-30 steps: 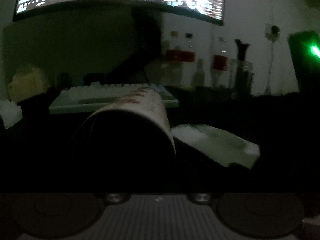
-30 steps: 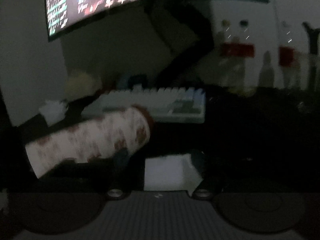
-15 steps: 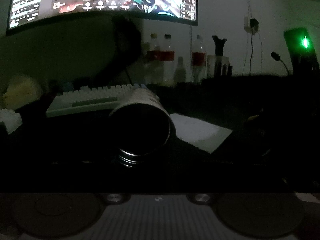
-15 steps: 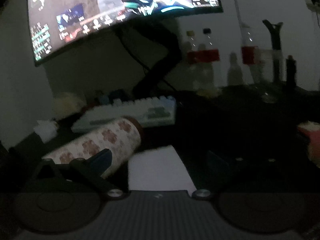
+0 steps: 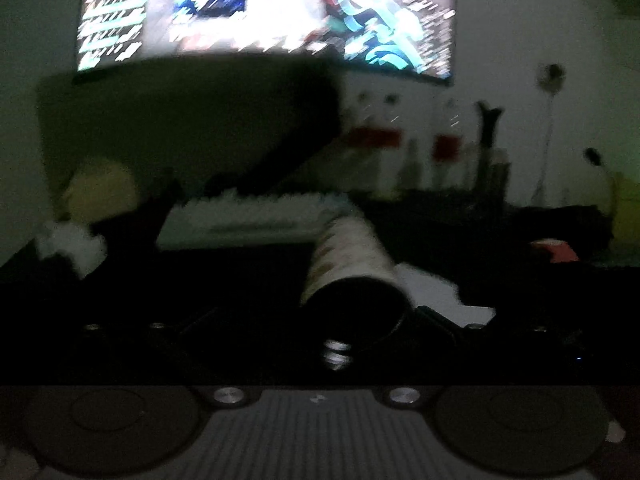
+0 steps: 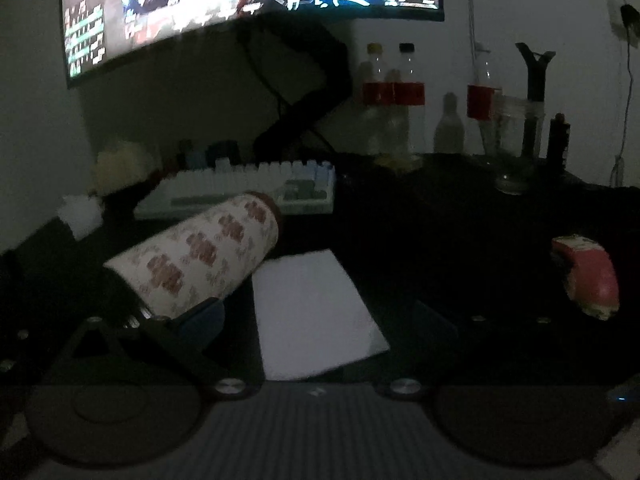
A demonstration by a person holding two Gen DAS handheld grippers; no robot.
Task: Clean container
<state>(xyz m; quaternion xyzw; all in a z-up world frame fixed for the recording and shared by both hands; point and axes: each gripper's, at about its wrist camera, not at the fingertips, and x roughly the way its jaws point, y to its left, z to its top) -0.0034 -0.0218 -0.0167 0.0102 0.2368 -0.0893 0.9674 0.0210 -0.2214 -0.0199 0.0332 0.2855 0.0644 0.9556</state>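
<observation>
Looking across the dark desk (image 6: 460, 240), I see both tools spread wide and neither one clamped on anything. The right gripper (image 6: 318, 312) has its jaws far apart over a white sheet (image 6: 312, 304) lying flat on the desk. The blue pad of its left-hand finger (image 6: 204, 316) sits right against the lower side of the container (image 6: 200, 256); it is too dim to tell whether the two actually touch. Its other finger stands well clear on the far side of the sheet.

The left gripper (image 5: 320, 320) is open just as wide. The container (image 5: 352, 264) lies in the gap in front of it, closer to the right-hand finger. That view is blurred and dark, so I cannot tell whether either finger meets it.

The container is a tall patterned flask, cream with reddish-brown motifs, lying on its side at the left edge of the sheet. In the left wrist view its long axis runs almost straight away from the camera. The black open mouth, with a threaded metal neck, faces the left gripper. The closed brown end points back toward the pale keyboard (image 6: 240, 188). In the right wrist view it slants from near left up to far right.

Behind it hang a lit monitor (image 6: 248, 4) and a row of red-labelled bottles (image 6: 394, 96). A red and white object (image 6: 588, 276) lies off to the right.
</observation>
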